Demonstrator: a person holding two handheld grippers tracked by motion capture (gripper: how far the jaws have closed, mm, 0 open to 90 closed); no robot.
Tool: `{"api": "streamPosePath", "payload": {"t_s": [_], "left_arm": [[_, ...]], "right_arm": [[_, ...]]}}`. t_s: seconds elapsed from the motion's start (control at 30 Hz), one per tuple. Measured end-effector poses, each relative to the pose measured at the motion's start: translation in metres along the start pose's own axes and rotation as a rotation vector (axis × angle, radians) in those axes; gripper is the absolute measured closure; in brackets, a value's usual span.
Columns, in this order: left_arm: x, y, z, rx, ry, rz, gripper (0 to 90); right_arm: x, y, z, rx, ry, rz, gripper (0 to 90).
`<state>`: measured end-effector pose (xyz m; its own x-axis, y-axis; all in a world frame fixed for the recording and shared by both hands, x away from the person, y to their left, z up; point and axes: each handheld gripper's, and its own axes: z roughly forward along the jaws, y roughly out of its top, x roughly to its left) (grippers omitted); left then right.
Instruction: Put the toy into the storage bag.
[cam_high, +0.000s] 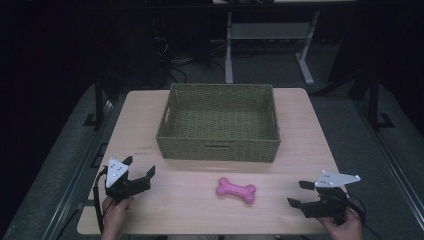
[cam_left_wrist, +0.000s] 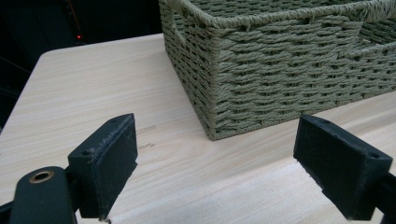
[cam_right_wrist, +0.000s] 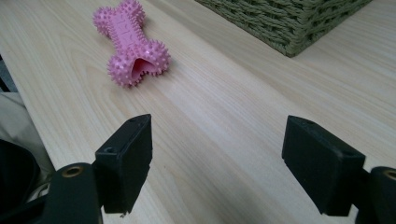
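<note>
1. No readable writing; the small dark marks on the bench (cam_high: 150, 125) near the basket (cam_high: 218, 145) are too small to read.
2. Pink spiked bone toy (cam_high: 236, 190) lies flat on the bench, in front of the basket, between both grippers.
3. Right gripper view shows the toy's hollow end (cam_right_wrist: 140, 65).
4. Left gripper (cam_high: 137, 167) and right gripper (cam_high: 298, 194): fingers released, nothing held.
</note>
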<state>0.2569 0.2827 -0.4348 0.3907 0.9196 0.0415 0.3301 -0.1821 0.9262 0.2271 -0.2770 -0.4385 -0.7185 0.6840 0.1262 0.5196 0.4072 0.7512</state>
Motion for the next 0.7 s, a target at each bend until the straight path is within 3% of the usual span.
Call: {"api": "streamPosePath", "payload": {"t_s": [0.2, 0.7], "left_arm": [[-0.001, 0.001, 0.002, -0.004, -0.009, -0.021, 13.0], [0.002, 0.002, 0.003, -0.002, -0.007, -0.018, 13.0]], "right_arm": [[0.001, 0.007, 0.001, 0.013, 0.015, -0.002, 23.1], [0.001, 0.029, 0.006, 0.054, 0.055, -0.021, 22.1]]}}
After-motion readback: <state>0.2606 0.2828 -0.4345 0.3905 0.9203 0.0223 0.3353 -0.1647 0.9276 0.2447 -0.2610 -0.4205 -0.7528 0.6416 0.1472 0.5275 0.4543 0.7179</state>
